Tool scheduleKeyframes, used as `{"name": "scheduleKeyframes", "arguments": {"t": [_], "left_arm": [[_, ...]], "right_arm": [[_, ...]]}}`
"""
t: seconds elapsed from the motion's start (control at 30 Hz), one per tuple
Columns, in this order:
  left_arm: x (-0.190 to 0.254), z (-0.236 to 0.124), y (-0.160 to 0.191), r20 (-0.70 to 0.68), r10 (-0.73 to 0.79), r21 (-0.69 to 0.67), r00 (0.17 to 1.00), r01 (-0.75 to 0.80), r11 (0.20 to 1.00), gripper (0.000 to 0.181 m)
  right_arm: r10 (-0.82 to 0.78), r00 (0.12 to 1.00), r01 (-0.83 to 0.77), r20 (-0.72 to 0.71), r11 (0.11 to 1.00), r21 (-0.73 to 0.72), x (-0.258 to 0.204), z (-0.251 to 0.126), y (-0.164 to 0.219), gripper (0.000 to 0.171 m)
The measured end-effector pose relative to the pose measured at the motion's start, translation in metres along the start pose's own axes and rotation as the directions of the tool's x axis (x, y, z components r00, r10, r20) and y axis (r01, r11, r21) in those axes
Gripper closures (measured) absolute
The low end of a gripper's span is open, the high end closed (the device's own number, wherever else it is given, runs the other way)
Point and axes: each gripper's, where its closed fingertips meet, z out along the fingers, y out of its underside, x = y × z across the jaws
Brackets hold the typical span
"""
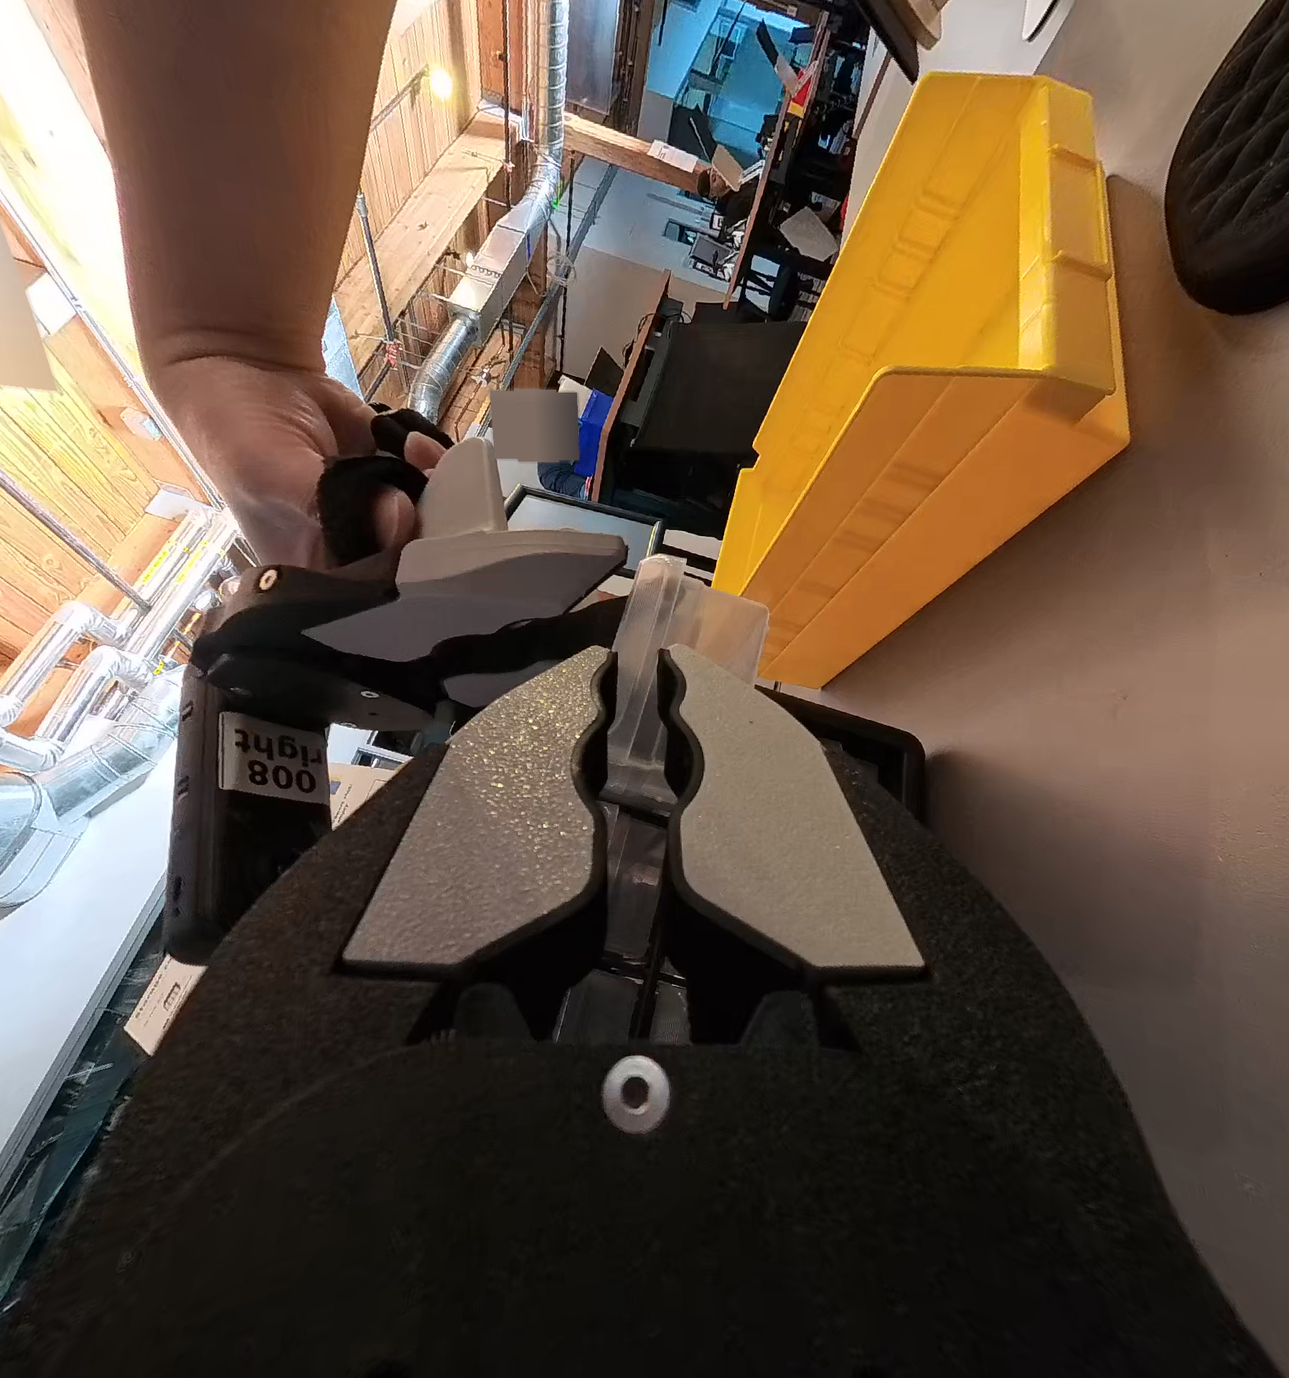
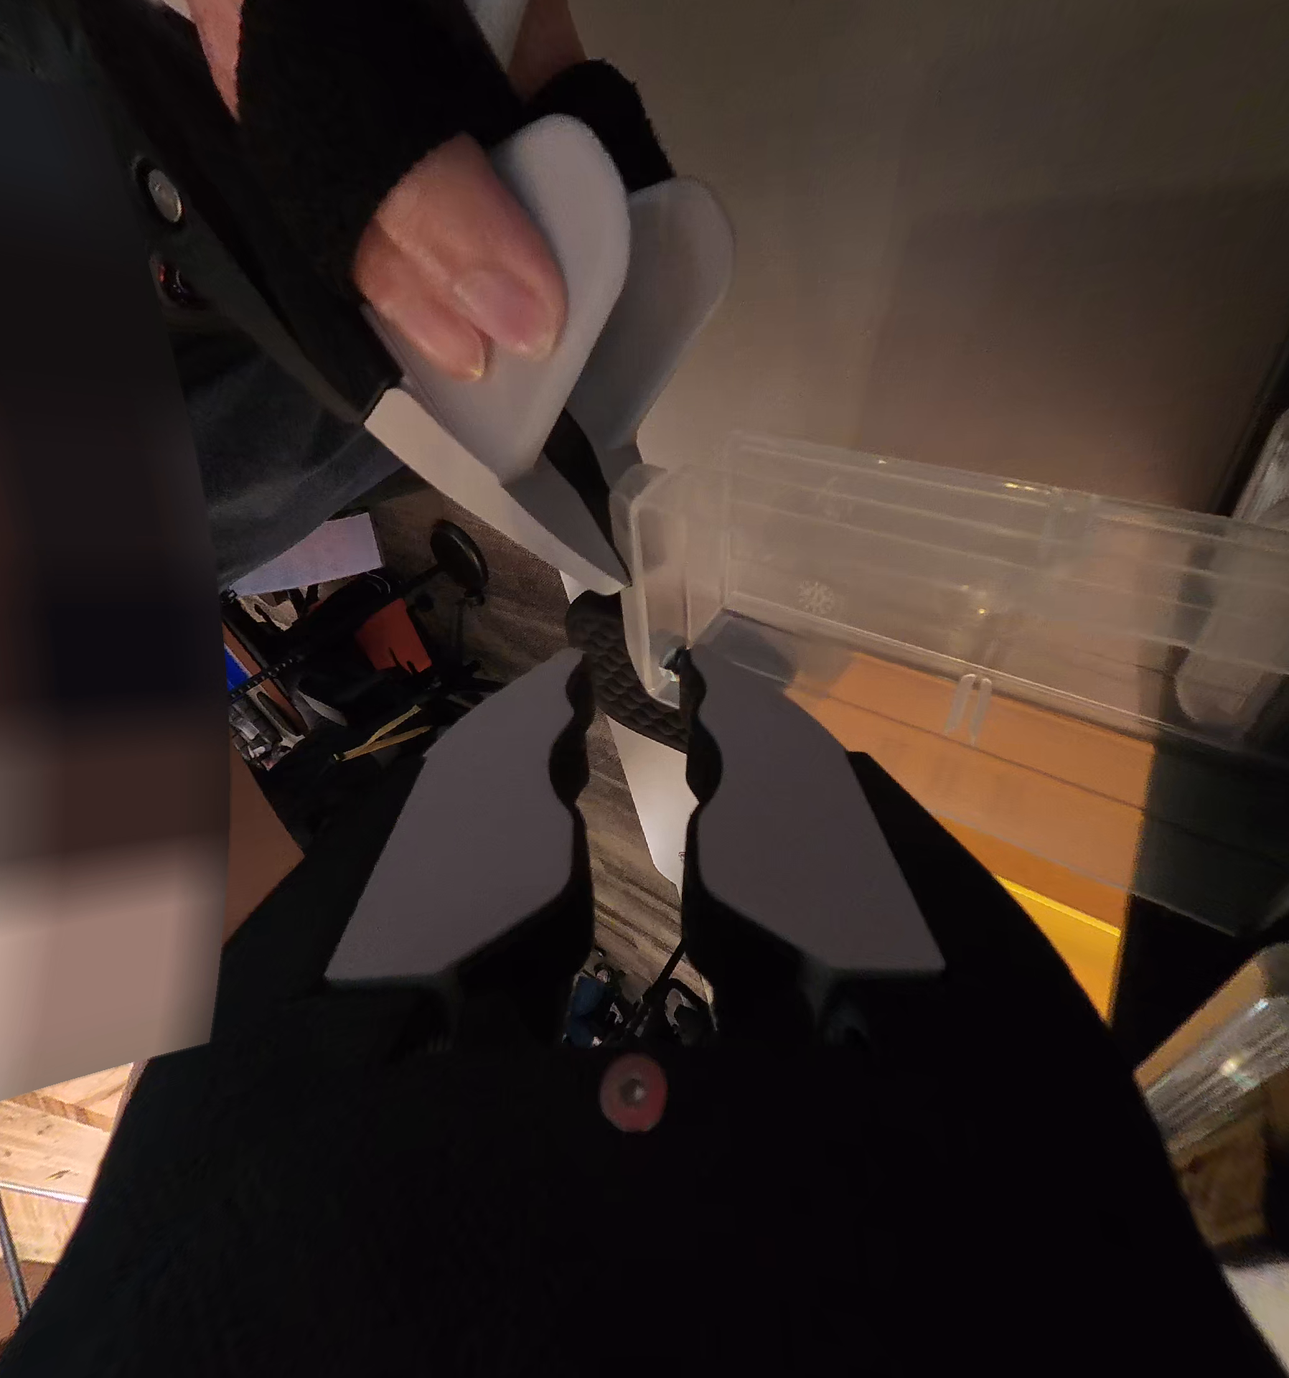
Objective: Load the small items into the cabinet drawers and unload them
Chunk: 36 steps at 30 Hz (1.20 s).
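Closest to the left wrist camera, the left gripper has its two grey fingers drawn narrow, and they clamp the handle of a clear plastic drawer. This handle stands as a thin clear fin in the gap between the fingers and comes out past their tips toward 12 o'clock. A yellow bin lies just beyond the drawer, toward 1 o'clock, on a grey surface. A black round cushion is at the far 2 o'clock corner. At 10 o'clock from the fingertips the right gripper comes across the view, held by a hand with black straps around its fingers.

From the right wrist view, the right gripper has a moderate gap between its fingers, and nothing is between them. The tip of its right finger is beside the front lower corner of the clear drawer; I cannot tell if it touches. The drawer goes away toward 3 o'clock, pulled out from a dark cabinet. I cannot see any small items inside the drawer. The left gripper enters from 11 o'clock and pinches the drawer front at its edge, with a fingertip of the hand on its grey shell. More clear drawers, blurred, show at 4 o'clock.
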Motion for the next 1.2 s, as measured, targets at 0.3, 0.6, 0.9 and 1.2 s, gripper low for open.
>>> {"name": "scheduleKeyframes", "arguments": {"t": [0.3,0.6,0.9,1.2], "left_arm": [[0.0,0.0,0.0,0.001,-0.003,0.0,1.0,0.003,1.0,0.172],[-0.001,0.0,0.0,0.002,-0.002,0.0,1.0,0.002,1.0,0.172],[-0.001,0.0,0.0,0.002,-0.001,0.0,1.0,0.001,1.0,0.172],[-0.001,-0.002,0.001,0.004,0.0,-0.003,1.0,0.0,1.0,0.172]], "right_arm": [[-0.022,1.0,0.023,-0.019,0.999,0.022,0.003,-0.007,-0.001,0.152],[-0.045,0.998,0.046,-0.051,0.999,0.029,0.007,-0.009,-0.001,0.159],[-0.05,0.996,0.052,-0.068,0.998,0.03,0.007,-0.012,0.0,0.164],[-0.055,0.994,0.058,-0.098,0.998,0.031,0.01,-0.015,0.002,0.165]]}}
